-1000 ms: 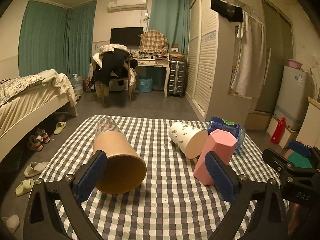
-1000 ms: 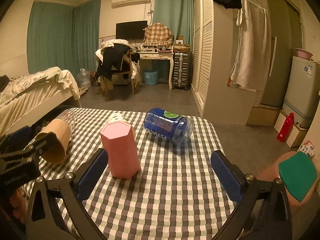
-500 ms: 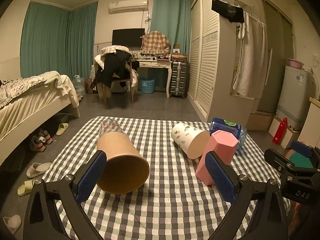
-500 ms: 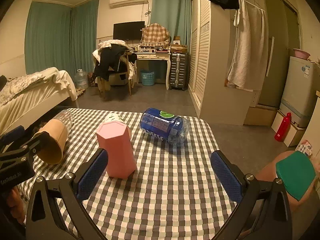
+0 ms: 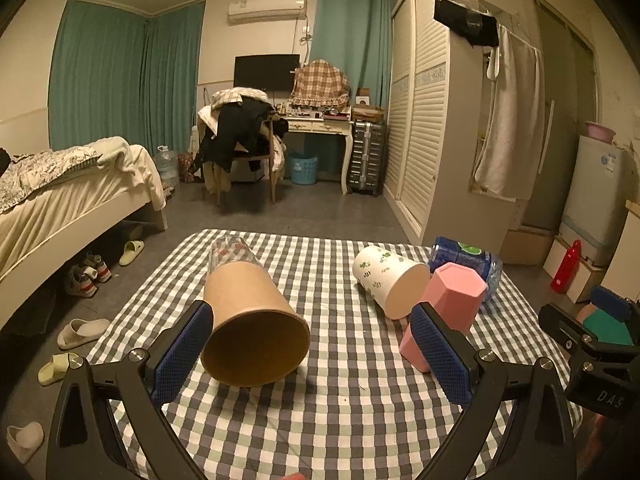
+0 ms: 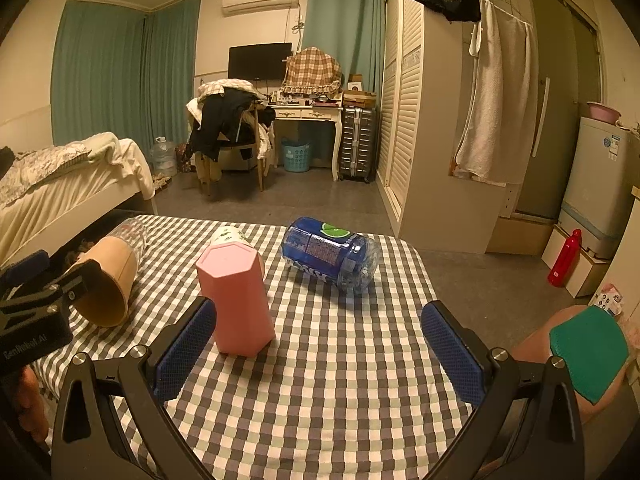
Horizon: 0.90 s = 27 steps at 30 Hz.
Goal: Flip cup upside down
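The left tool (image 5: 316, 354) hangs low over the near part of the bench (image 5: 360, 420) with its jaws spread wide and nothing between the pads. Its left pad (image 5: 182, 346) sits just beside the brown cup (image 5: 252, 324), close to the wall near the rim; whether they touch cannot be told. That cup lies on its side on the checked cloth, mouth toward the camera and its base pointing away. A clear glass (image 5: 230, 250) lies just behind the cup's base.

The right tool (image 6: 320, 350) is likewise spread wide and empty, held above the bench's near right part. Its left pad (image 6: 186, 346) is near the pink cup (image 6: 236, 300), which stands mouth-down, slightly tilted in the left view. Behind the pink cup lies a white cup (image 5: 386, 280) with a leaf print, on its side, mouth toward the near side. A blue bottle (image 6: 330, 254) lies on its side farther back, to the right of the pink cup and apart from it.

Beyond the bench are a bed (image 5: 60, 196) on the left and a wardrobe (image 5: 440, 120) on the right.
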Motion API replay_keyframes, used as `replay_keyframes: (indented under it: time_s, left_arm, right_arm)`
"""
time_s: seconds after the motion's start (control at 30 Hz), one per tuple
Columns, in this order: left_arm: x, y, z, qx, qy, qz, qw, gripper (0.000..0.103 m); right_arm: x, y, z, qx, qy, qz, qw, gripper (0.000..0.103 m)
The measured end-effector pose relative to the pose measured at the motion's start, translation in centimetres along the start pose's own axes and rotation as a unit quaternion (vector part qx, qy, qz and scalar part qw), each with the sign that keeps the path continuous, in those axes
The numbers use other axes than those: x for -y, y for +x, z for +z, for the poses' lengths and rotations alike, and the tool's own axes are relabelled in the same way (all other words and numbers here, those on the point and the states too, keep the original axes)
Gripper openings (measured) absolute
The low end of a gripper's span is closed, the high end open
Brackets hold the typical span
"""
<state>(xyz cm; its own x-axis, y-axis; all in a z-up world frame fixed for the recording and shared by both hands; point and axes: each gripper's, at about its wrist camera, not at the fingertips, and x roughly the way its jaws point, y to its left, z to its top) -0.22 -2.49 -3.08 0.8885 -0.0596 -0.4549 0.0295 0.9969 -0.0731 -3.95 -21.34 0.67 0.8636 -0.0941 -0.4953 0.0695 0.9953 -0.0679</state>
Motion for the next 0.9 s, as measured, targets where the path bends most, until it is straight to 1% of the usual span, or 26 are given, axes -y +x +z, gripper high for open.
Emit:
replay_keyframes:
  time_s: [0.23, 0.9]
  left_arm:
    - [-0.13, -0.25, -0.04, 0.005, 0.002, 0.0, 1.0, 0.102]
    - [0.02, -0.41, -0.17, 0.005, 0.004, -0.002, 1.0, 0.102]
  right_arm:
    - [-0.11, -0.18, 0.0, 0.001, -0.004, 0.001, 1.0, 0.103]
    - [-0.13, -0.15, -0.04, -0.005, -0.008, -0.002, 1.0, 0.103]
